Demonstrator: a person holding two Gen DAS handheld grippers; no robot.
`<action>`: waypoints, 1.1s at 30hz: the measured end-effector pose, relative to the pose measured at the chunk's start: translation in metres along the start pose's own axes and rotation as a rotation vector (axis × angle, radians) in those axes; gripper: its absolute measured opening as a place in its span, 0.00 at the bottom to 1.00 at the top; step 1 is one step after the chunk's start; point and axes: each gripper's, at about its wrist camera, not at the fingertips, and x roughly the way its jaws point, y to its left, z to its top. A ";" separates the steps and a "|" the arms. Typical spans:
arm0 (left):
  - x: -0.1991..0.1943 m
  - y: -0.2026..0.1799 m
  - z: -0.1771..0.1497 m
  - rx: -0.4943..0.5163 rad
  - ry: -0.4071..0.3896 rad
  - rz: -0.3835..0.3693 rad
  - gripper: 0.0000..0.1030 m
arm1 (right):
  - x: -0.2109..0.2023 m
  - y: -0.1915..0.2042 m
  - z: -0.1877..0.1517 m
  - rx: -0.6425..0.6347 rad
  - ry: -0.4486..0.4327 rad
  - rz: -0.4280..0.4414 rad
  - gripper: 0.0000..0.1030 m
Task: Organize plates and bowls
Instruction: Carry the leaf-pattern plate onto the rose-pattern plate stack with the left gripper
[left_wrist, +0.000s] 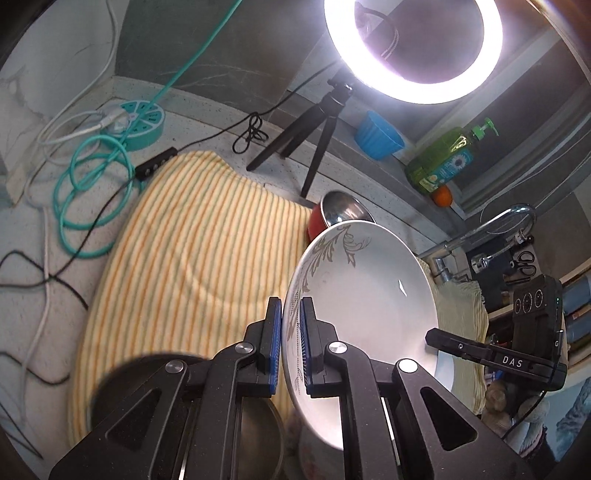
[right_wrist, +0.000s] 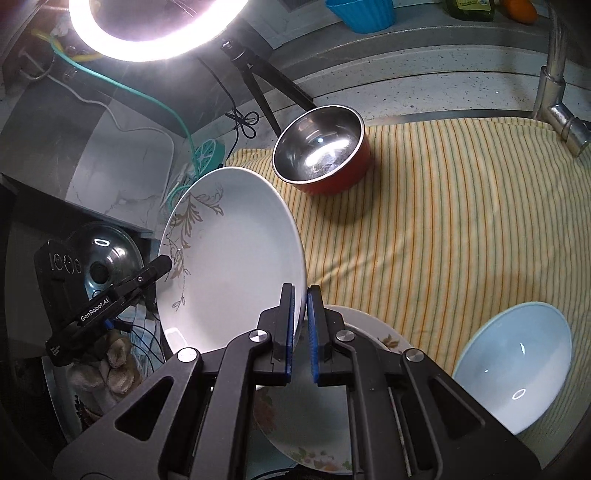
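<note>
- While both grippers grip it, the white plate (left_wrist: 365, 291) with a leaf pattern is held tilted above the striped towel (left_wrist: 192, 251), clear of the cloth.
- Left gripper (left_wrist: 291, 343): jaws closed on the plate's patterned rim.
- Right gripper (right_wrist: 301, 328): jaws closed on the opposite rim.
- Red bowl (right_wrist: 321, 147) with steel lining stands upright on the towel, beyond the plate.
- Pale blue bowl (right_wrist: 517, 373) rests on the towel, well apart from the red bowl.
- Floral plate (right_wrist: 314, 424) lies below the right gripper.
- Ring light (left_wrist: 413, 48) on its tripod stands behind the towel.

Home kitchen — faucet (left_wrist: 509, 221), dish soap (left_wrist: 443, 158), speckled counter (left_wrist: 207, 136).
</note>
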 end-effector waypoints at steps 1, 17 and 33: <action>0.000 -0.003 -0.006 -0.003 -0.001 0.002 0.07 | -0.004 -0.002 -0.003 -0.005 0.002 -0.001 0.07; -0.001 -0.031 -0.085 -0.061 0.005 0.015 0.07 | -0.024 -0.047 -0.057 -0.022 0.084 -0.024 0.07; 0.010 -0.024 -0.119 -0.103 0.054 0.052 0.07 | -0.008 -0.060 -0.084 -0.039 0.151 -0.050 0.07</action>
